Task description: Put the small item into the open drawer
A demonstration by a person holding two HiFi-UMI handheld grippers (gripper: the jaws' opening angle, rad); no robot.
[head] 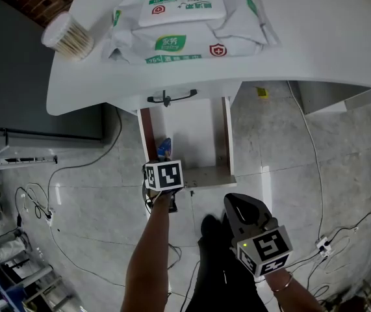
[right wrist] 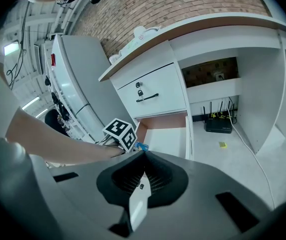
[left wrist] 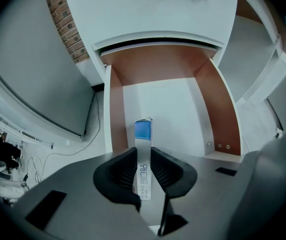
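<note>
The small item [left wrist: 143, 156], a narrow white box with a blue end, is gripped between the pads of my left gripper [left wrist: 143, 159], which is shut on it. It points steeply down over the open drawer [left wrist: 178, 109], whose white floor and brown side walls lie below. In the head view the left gripper [head: 164, 164] hangs at the drawer's [head: 195, 135] front left corner, with the box's blue end [head: 164, 148] inside the left wall. My right gripper [head: 247, 214] stays low and to the right, shut on nothing. Its own view shows the right gripper [right wrist: 144, 159] facing the drawer [right wrist: 169, 139].
A closed drawer with a black handle [right wrist: 148, 97] sits above the open one. The white tabletop [head: 341, 38] carries wet-wipe packs [head: 188, 21] and a jar of cotton swabs [head: 68, 36]. Cables [head: 49, 207] trail over the floor. A dark cabinet [head: 23, 77] stands at the left.
</note>
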